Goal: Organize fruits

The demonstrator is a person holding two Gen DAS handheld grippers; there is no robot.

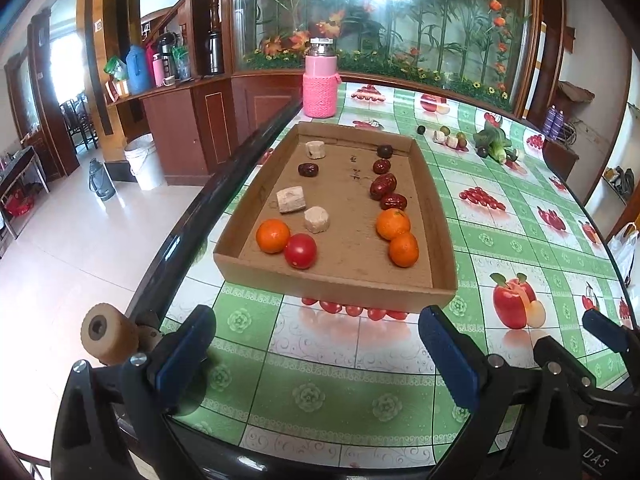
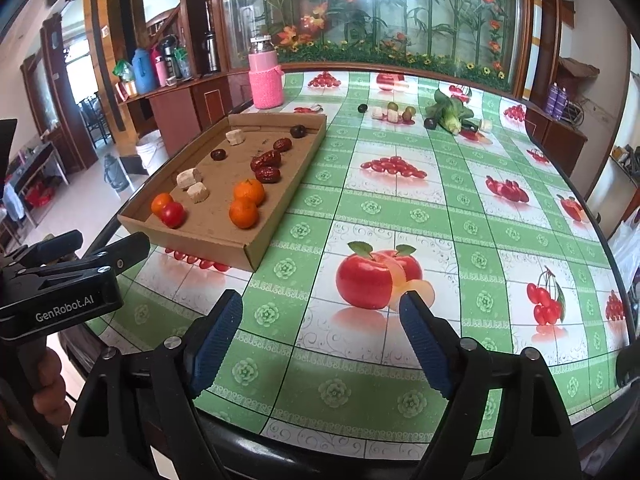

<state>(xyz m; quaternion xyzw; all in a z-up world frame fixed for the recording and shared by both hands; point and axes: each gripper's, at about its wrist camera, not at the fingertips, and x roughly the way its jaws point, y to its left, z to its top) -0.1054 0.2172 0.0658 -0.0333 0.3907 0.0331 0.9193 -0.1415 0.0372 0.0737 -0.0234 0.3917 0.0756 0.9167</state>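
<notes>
empty spread tongs (image 2: pixel 320 340) above tablecloth (image 2: pixel 400 208), fruit tray (image 2: pixel 256 254) beyond

The shallow cardboard tray (image 1: pixel 336 276) holds two oranges (image 1: pixel 398 236) plus a line of red dates (image 1: pixel 385 178) along its right side, and another orange (image 1: pixel 273 235), a tomato (image 1: pixel 300 251) and pale chunks (image 1: pixel 291 199) on its left.

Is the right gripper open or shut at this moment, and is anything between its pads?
Open. The right gripper shows its blue pads set wide apart above the tablecloth, with nothing between them.
</notes>
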